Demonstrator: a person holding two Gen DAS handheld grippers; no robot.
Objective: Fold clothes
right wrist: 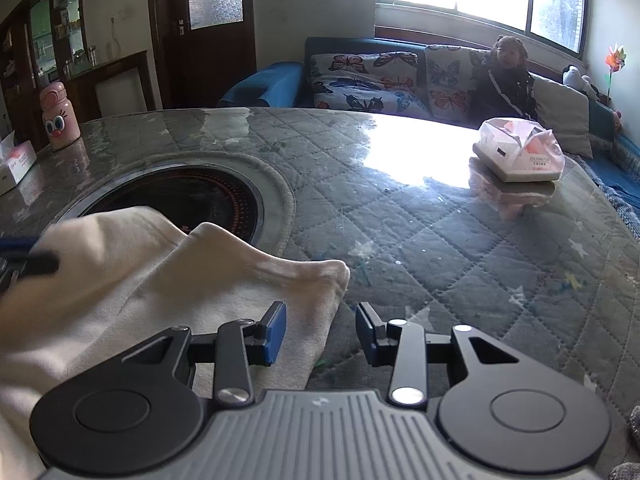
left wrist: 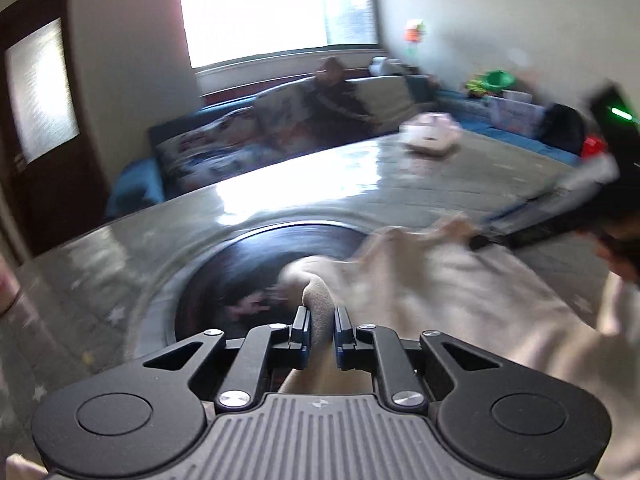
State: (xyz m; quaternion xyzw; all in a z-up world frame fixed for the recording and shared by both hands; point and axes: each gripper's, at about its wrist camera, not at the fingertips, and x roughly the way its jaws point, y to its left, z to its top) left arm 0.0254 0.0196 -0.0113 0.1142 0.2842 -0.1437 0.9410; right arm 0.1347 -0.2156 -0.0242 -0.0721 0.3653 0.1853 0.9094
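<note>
Left gripper (left wrist: 322, 330), jaws pinched on a rolled fold of the cream garment (left wrist: 460, 300), holds that edge above the table (left wrist: 400, 176) near the round black inset (left wrist: 256, 264); the cloth runs rightward from it toward the right gripper (right wrist: 321, 330). The right gripper's jaws stand apart and empty, its left finger (right wrist: 274, 332) over the garment's near-right corner, its right finger over bare quilted cover. The right gripper is nearer that free corner, level and pointing toward the far edge.
</note>
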